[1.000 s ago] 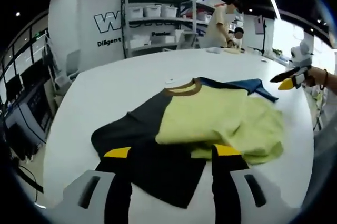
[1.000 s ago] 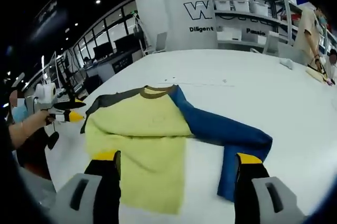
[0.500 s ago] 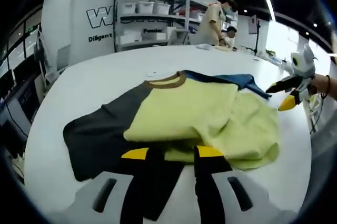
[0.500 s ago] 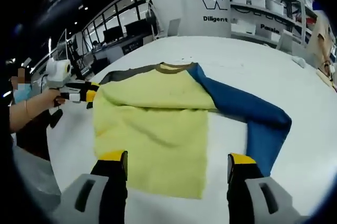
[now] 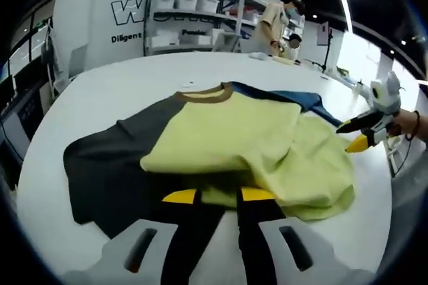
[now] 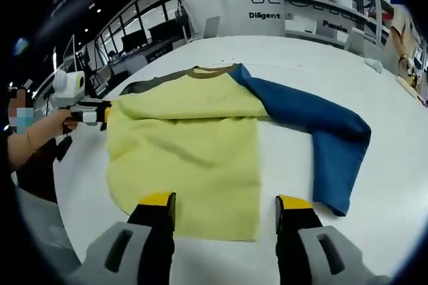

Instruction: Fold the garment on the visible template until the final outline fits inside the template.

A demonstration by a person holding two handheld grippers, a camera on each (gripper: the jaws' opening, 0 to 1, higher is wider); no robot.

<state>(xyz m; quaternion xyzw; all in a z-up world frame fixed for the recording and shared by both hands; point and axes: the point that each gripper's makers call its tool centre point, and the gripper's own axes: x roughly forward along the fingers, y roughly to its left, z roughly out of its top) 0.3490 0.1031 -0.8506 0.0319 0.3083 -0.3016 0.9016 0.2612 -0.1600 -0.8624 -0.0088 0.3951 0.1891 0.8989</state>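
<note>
A long-sleeved shirt lies flat on the white table, with a yellow body, brown collar, dark grey sleeve and blue sleeve. My left gripper is low at the shirt's near edge, open with its jaws half narrowed over yellow and grey cloth. My right gripper is open at the yellow hem, with the blue sleeve bent to its right. The right gripper also appears beside the yellow cloth's far corner. The left gripper touches the shirt's side edge.
Shelves with white bins stand behind the table, and people work at a far bench. A person's forearm holds the left gripper beyond the table edge. Desks with monitors line the room's side. White tabletop surrounds the shirt.
Both cameras have come lower and nearer to the shirt. The left gripper's jaws have narrowed markedly over the near edge; the right gripper's jaws have narrowed a little at the hem.
</note>
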